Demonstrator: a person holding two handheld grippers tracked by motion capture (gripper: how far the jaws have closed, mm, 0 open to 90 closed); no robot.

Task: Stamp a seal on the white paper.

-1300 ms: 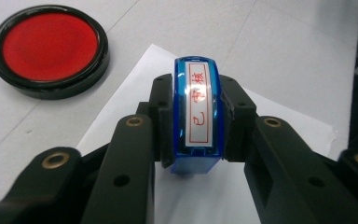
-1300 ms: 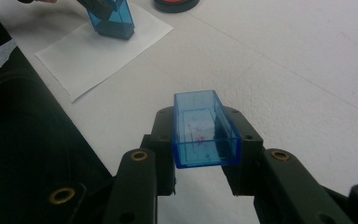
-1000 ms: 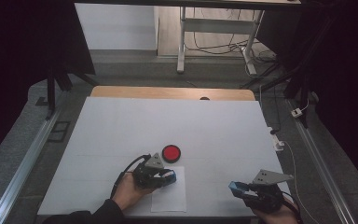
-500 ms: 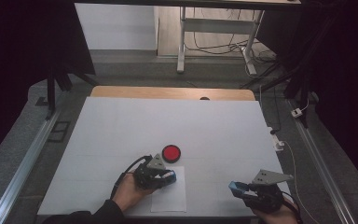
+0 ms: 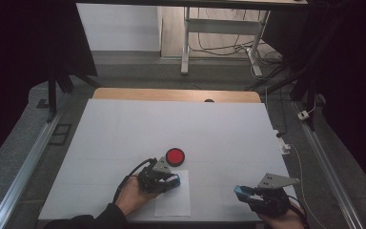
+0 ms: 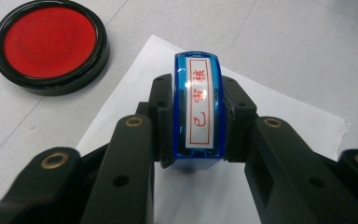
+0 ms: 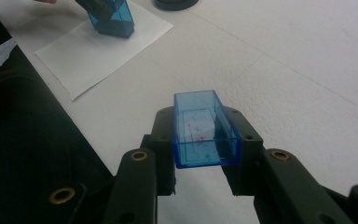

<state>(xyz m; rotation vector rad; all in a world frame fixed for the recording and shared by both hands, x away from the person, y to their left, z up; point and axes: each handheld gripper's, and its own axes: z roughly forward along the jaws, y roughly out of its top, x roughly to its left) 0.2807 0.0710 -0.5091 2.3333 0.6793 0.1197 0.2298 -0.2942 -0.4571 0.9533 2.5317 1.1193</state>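
My left gripper [image 6: 198, 121] is shut on a blue stamp [image 6: 199, 100] whose white label carries red characters. In the right gripper view the stamp [image 7: 109, 18] stands with its foot down on a white paper sheet [image 7: 98, 51]. A round red ink pad [image 6: 51, 42] in a black case lies just beyond the paper's far corner. In the high view the left gripper [image 5: 164, 180] is at the sheet's [image 5: 174, 202] top edge, next to the ink pad [image 5: 175, 156]. My right gripper [image 7: 205, 135] is shut on a clear blue stamp cap [image 7: 204, 130], open side up, above the table near its front right [image 5: 245, 193].
The white tabletop [image 5: 195, 129] stretches back to a wooden strip [image 5: 171, 94]. The front edge runs close under both hands, with dark space [image 7: 23, 140] below it. Metal rails [image 5: 28, 157] flank the table, and cables with a small white plug [image 5: 285, 148] lie at its right edge.
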